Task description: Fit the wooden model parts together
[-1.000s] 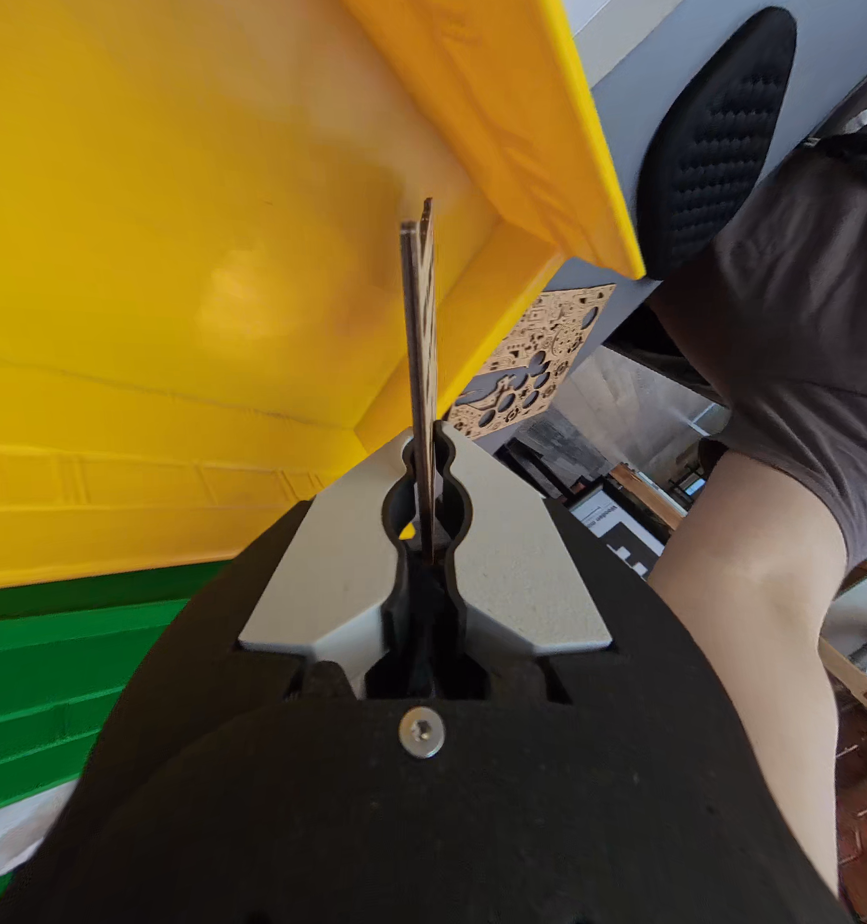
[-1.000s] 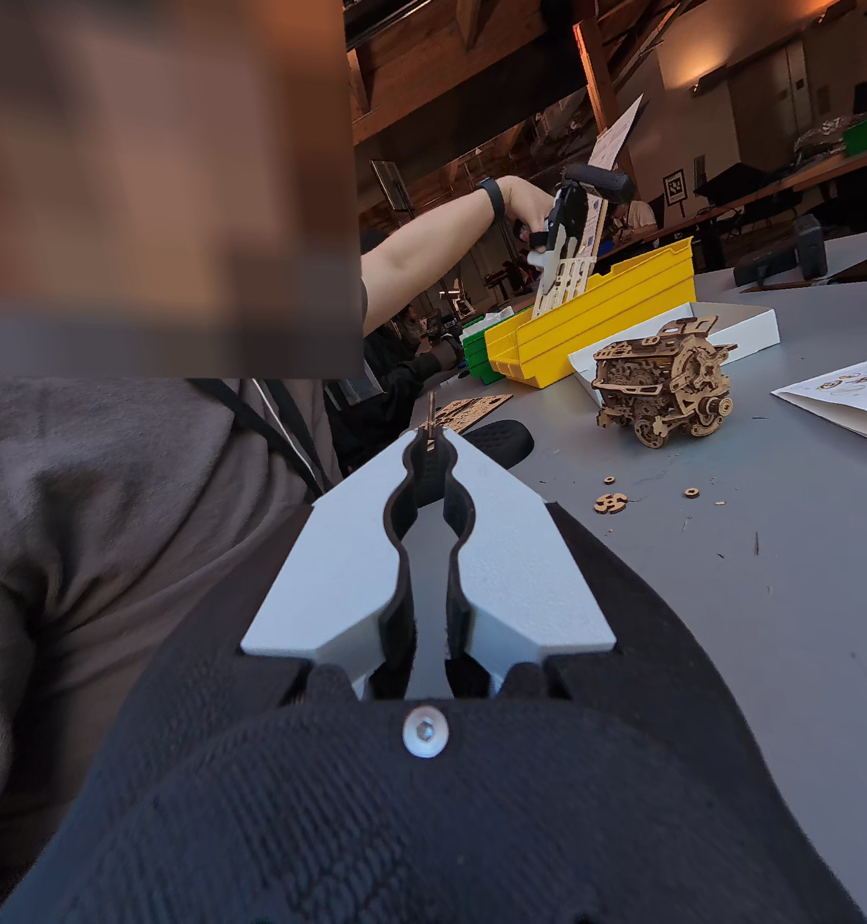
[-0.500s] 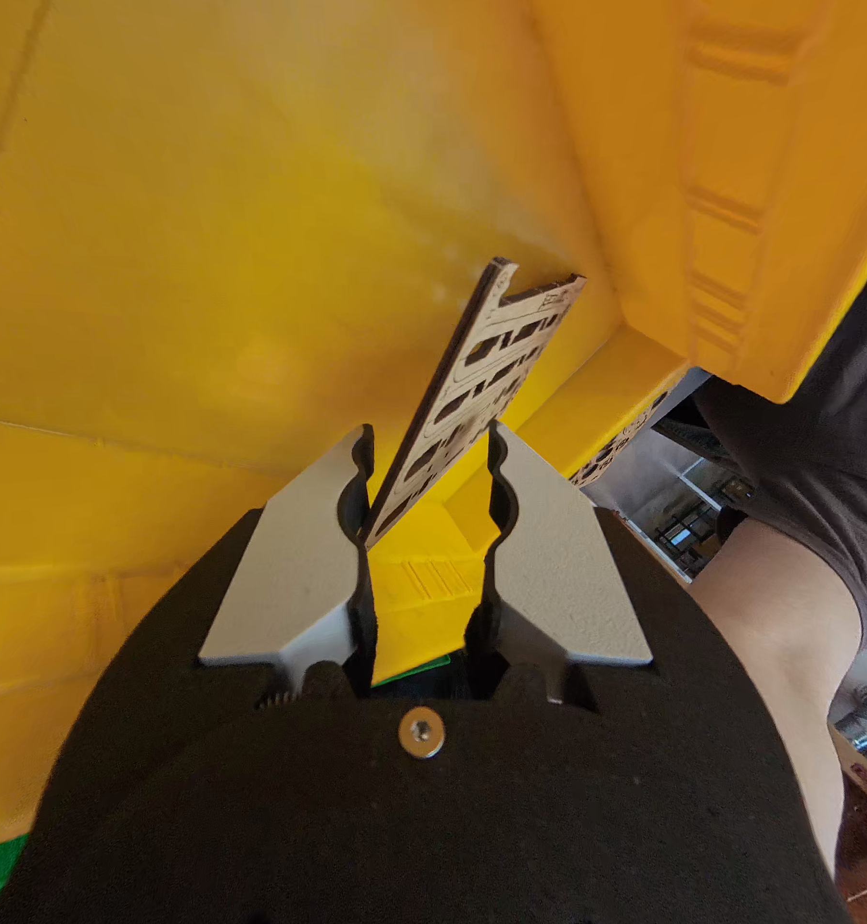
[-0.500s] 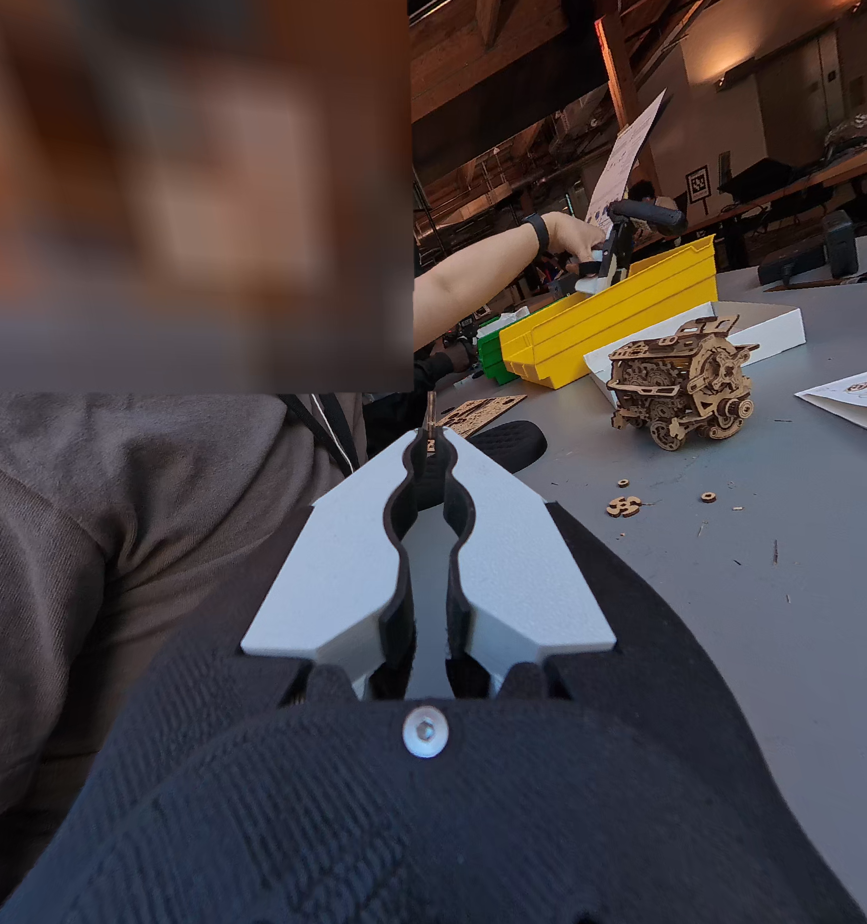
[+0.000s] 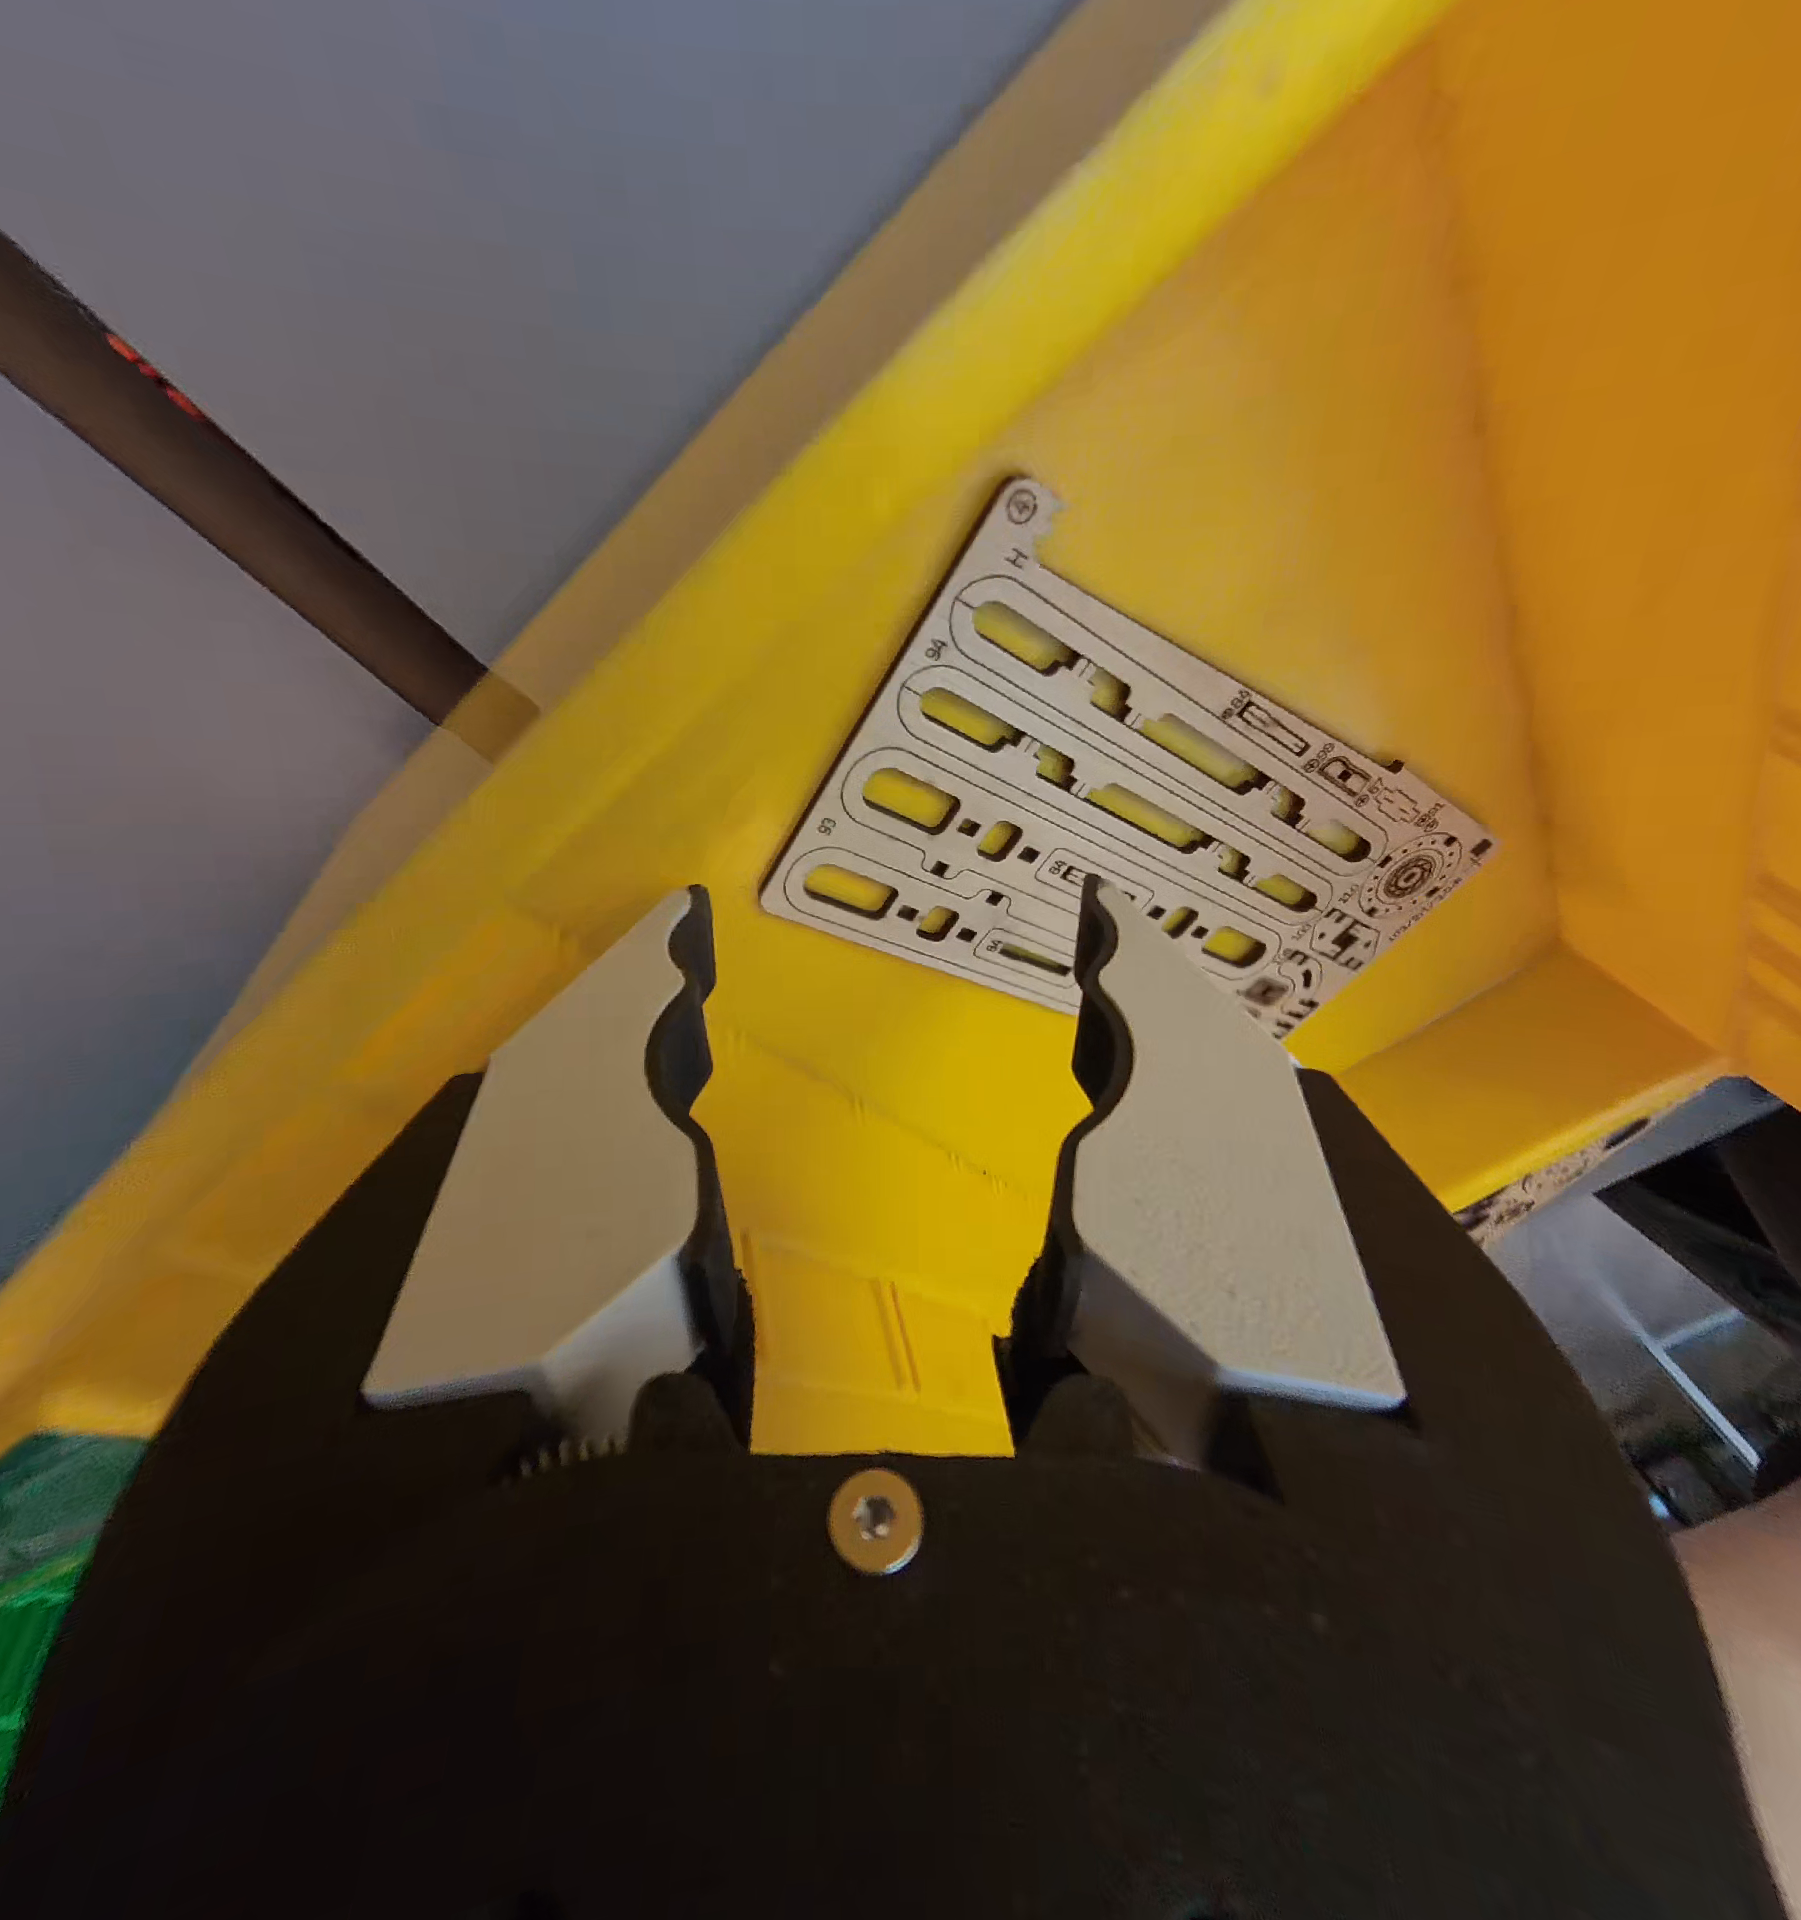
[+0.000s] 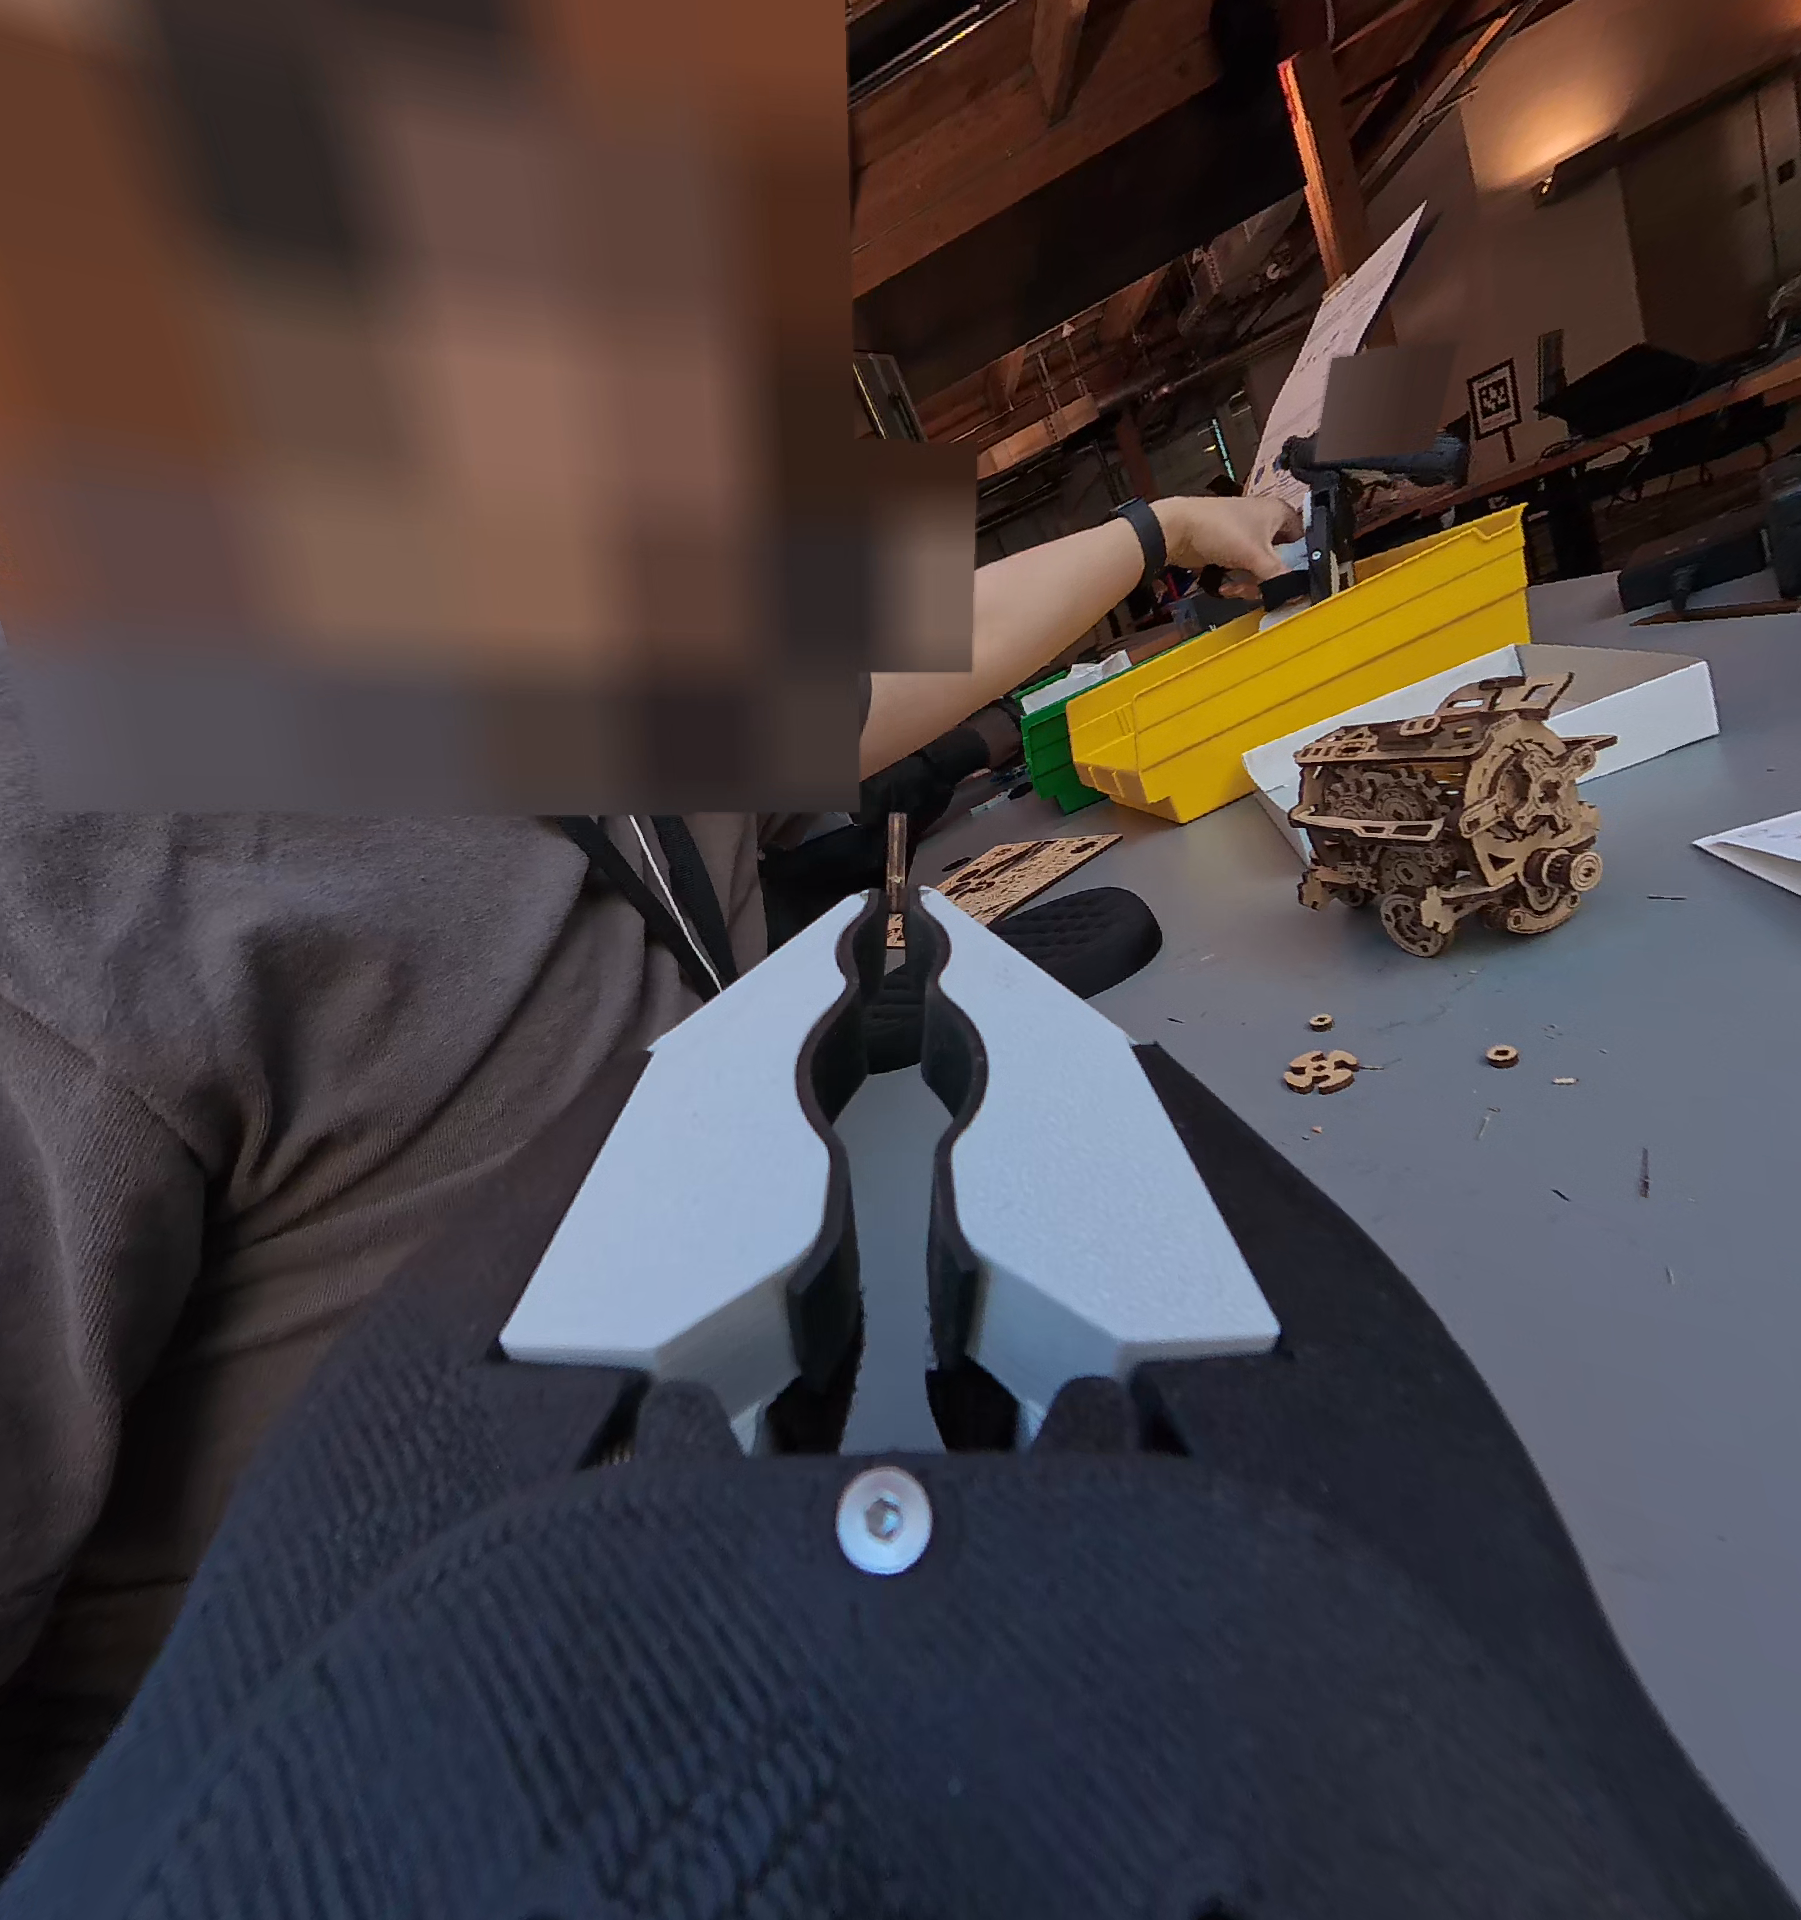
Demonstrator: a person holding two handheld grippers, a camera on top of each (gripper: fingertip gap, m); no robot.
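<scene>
The left tool (image 5: 891, 904) gapes wide over the yellow bin (image 5: 1291, 395), where the wooden parts sheet (image 5: 1072, 769) lies flat. The right tool (image 6: 894, 920) pinches a small wooden piece (image 6: 894, 862) upright above the table (image 6: 1498, 1247).

Pale slotted sheet (image 5: 1114, 769) in yellow bin (image 5: 1239, 343).

Yellow bin (image 6: 1301, 717) beside green bin (image 6: 1047, 743); white tray (image 6: 1623, 696), black pad (image 6: 1078, 935) nr.
</scene>
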